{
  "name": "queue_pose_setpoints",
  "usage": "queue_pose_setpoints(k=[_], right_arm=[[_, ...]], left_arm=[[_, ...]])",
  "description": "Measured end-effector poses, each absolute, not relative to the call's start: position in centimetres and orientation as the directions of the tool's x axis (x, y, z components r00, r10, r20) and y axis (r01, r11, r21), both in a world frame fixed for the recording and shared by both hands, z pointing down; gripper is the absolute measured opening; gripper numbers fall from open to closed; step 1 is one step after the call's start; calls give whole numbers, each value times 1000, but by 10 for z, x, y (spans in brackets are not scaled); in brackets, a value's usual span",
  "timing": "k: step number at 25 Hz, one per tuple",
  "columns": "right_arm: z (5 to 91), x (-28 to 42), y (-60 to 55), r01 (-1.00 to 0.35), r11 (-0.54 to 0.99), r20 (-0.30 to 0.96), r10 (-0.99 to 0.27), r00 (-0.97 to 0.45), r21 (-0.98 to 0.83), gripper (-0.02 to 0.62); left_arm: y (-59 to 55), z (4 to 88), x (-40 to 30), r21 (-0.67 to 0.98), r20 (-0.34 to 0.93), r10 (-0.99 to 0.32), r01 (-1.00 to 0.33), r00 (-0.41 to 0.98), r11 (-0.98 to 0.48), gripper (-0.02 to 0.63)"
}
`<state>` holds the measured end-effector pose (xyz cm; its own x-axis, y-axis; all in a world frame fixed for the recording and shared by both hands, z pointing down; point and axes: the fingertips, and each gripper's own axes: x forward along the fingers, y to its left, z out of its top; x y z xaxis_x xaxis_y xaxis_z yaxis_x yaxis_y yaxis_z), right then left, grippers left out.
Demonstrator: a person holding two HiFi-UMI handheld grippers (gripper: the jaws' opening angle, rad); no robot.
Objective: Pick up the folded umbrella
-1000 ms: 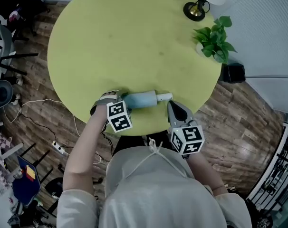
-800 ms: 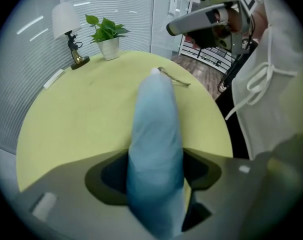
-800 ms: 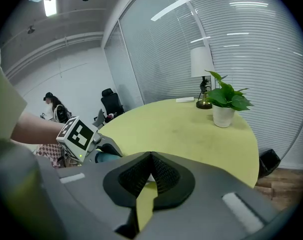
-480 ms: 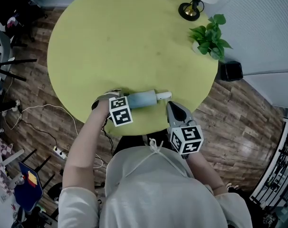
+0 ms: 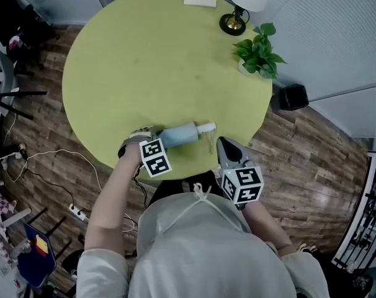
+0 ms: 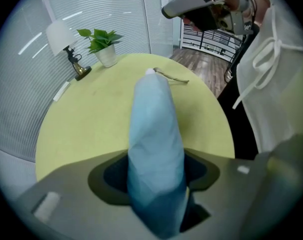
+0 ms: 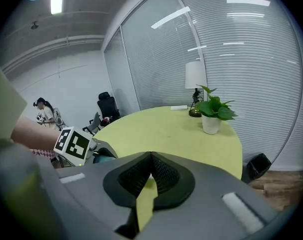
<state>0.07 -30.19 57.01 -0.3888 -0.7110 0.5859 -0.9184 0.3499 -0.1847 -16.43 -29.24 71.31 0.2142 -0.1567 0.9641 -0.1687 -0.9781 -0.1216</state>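
The right gripper (image 7: 150, 160) has its jaws closed tip to tip, nothing between them. Beyond lies the round yellow-green worktop (image 7: 166, 126) — a potted plant (image 7: 214, 115) and a lamp (image 7: 195, 81) toward its far right, a marker cube (image 7: 74, 143) at left.

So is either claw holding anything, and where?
Yes: the left gripper clamps the folded umbrella on its blue fabric body, at the end opposite the white handle. The right gripper holds nothing.
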Motion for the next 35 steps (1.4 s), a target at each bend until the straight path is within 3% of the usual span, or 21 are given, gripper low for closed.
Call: queue_pose_setpoints(k=[12,21,30,35], right_arm=[[537,-12,-305,-899,409,525,-736,-428,-159,0],[505,-46,-325,-859,496,465,-736,-492,-124,0],[462,-62,-347,-844,528,366,-771,-522,-92,0],[437,-62,-356,-842,532,280,-799,-532,-84,0]], left_arm=[[-308,612,-169,-148,838,-364,-473,406,-869,278],[-330,482,-181,-119,531,-668,-735,521,-668,279],[-332,380,-223,-3,141,-907,-916,397,-402,279],[-327,366,-253,117,39,-968,-963,249,-243,279]])
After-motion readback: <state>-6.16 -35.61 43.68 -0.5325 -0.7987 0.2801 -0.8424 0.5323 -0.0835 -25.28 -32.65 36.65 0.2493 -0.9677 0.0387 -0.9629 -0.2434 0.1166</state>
